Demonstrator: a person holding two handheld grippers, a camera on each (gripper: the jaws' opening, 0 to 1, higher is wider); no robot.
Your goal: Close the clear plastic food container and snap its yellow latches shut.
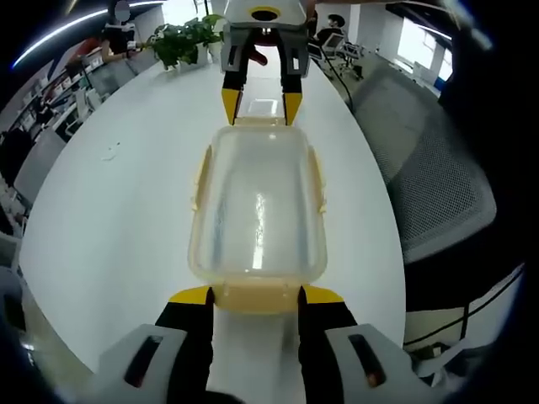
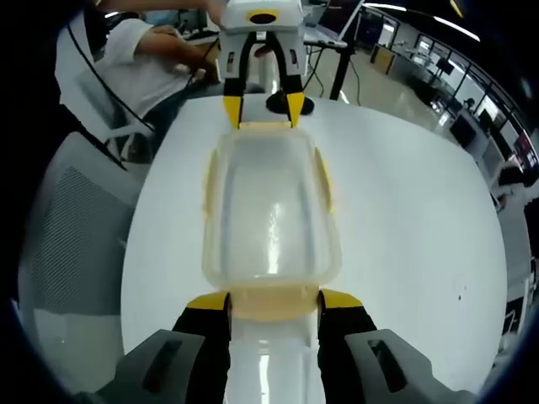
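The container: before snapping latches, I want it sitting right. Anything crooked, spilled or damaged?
Nothing stands out. The lid sits square on the container, the side latches look intact, and the table shows no spill.

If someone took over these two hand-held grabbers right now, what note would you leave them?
Left gripper: open, jaws either side of the near end latch.
Right gripper: open, at the opposite end latch.
The clear container sits on the white table, lid on.
Side latches look flared out, so probably unsnapped.
Left to do: press all the latches shut.
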